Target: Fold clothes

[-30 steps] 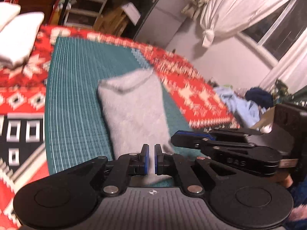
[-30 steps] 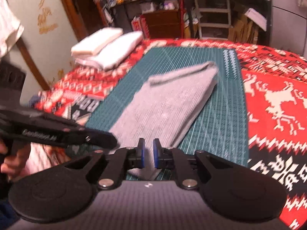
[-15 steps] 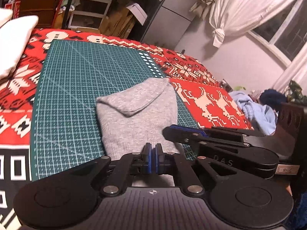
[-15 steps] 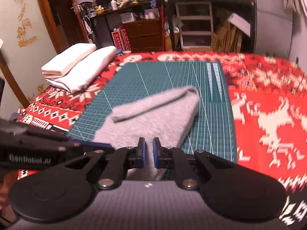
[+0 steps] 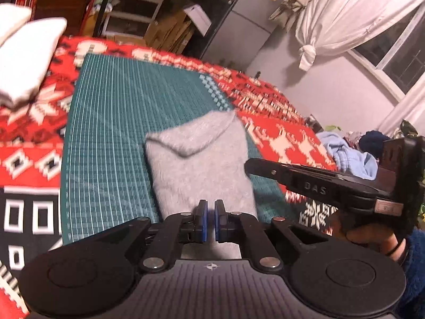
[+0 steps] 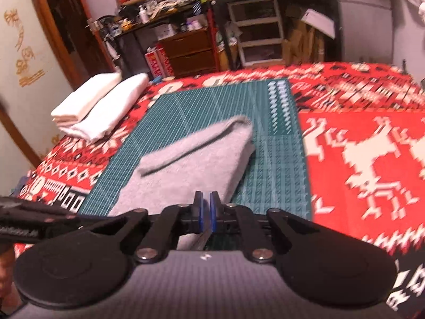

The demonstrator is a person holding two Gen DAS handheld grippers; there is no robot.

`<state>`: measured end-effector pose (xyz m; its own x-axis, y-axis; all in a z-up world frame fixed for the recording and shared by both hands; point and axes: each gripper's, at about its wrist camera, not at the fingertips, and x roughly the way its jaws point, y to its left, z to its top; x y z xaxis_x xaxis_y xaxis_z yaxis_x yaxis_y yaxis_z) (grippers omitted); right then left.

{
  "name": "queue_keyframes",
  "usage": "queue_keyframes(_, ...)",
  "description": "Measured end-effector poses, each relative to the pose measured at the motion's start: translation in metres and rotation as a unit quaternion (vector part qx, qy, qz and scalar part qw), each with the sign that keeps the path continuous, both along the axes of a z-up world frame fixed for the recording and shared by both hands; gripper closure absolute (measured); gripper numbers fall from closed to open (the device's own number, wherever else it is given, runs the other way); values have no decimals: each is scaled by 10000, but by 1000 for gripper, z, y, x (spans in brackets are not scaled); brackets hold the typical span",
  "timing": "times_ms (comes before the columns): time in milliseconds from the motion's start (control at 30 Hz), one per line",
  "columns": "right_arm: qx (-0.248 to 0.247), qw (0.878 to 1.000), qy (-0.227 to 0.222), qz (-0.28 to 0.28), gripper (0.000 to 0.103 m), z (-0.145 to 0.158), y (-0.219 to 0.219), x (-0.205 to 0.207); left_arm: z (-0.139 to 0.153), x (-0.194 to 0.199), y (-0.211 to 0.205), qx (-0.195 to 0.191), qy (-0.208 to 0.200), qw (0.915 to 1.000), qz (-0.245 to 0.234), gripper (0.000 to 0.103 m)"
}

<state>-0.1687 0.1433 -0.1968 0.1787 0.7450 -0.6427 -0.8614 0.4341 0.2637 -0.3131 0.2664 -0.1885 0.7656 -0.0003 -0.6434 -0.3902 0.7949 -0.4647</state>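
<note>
- The green cutting mat (image 6: 170,122) lay on a red patterned blanket (image 6: 358,143); a folded grey garment (image 6: 191,164) rested on the mat, top flap loosely turned over.
- The right gripper (image 6: 206,216) sat at the mat's near edge, jaws nearly closed on the garment's near edge.
- Folded white cloths (image 6: 98,106) lay left of the mat; the left gripper (image 6: 34,222) showed near-left of it.

Your widest open passage is the bare green cutting mat (image 5: 111,138) left of and beyond the grey folded garment (image 5: 198,164). The stacked white towels (image 6: 98,106) block the far-left corner, well apart from the garment. On the left gripper's right, the right gripper (image 5: 313,183) crosses low just beside the garment's edge, closing that side.
</note>
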Motion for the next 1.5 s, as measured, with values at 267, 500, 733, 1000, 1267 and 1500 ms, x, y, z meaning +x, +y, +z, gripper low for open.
queue_keyframes(267, 172, 9996, -200, -42, 97, 2, 26, 18, -9, 28, -3, 182, 190, 9993, -279, 98)
queue_keyframes(500, 92, 9999, -35, -97, 101, -12, 27, 30, -9, 9, -11, 249, 248, 9991, -250, 97)
queue_keyframes(733, 176, 9991, -23, -395, 100, 1, 12, 30, -1, -25, -23, 135, 39, 9992, -384, 97)
queue_keyframes(1000, 23, 9948, 148, 1009, 99, 17, -19, -44, -10, -29, -29, 101, 155, 9978, -635, 97)
queue_keyframes(1267, -418, 9894, 54, 1392, 100, -7, -34, -77, -25, -38, -32, 20, 404, 9974, -598, 100)
queue_keyframes(1500, -543, 9890, 116, 1373, 102, -3, -45, -77, -23, -48, -33, 3, 519, 9968, -604, 100)
